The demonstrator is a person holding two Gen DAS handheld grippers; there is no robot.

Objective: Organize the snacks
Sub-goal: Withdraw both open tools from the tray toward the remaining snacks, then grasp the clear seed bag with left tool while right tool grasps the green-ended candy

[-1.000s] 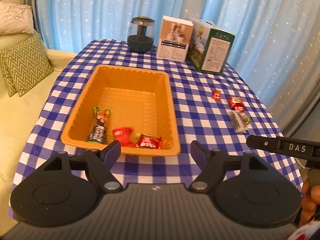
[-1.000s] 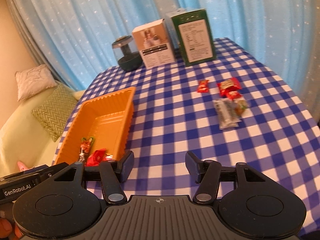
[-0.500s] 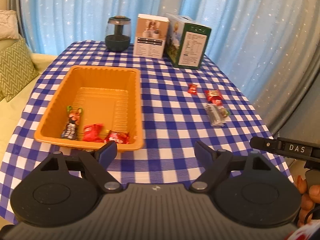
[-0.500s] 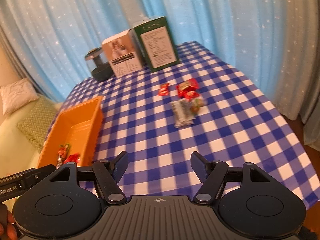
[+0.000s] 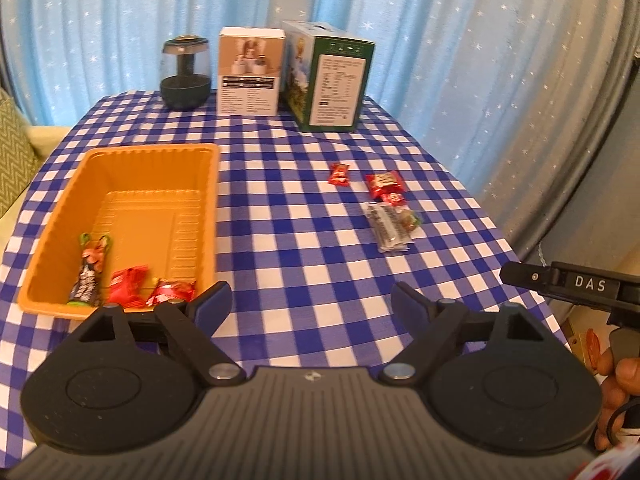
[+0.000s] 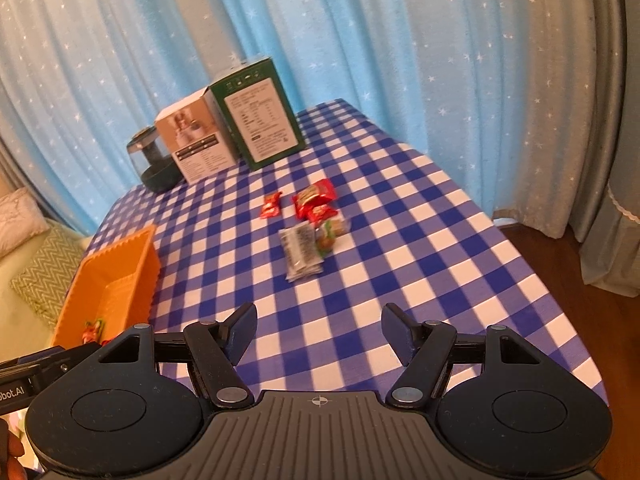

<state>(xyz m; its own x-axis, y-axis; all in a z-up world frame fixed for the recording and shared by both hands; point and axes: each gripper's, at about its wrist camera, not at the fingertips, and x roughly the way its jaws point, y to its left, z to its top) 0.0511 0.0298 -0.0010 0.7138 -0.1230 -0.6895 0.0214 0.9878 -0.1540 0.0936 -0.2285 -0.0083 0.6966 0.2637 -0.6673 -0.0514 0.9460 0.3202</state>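
Left wrist | both hand-held grippers (image 5: pixel 310 302) (image 6: pixel 318 326) wide apart, empty | boxes (image 5: pixel 326 76) behind loose snacks (image 5: pixel 388 210)

Left gripper (image 5: pixel 311 300) and right gripper (image 6: pixel 319 326) hover with jaws spread wide (seemingly empty).

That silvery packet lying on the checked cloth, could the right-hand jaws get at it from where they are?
Probably yes. The right gripper is open and empty, and only bare tablecloth lies between it and the silvery packet, though other snacks touch its far end.
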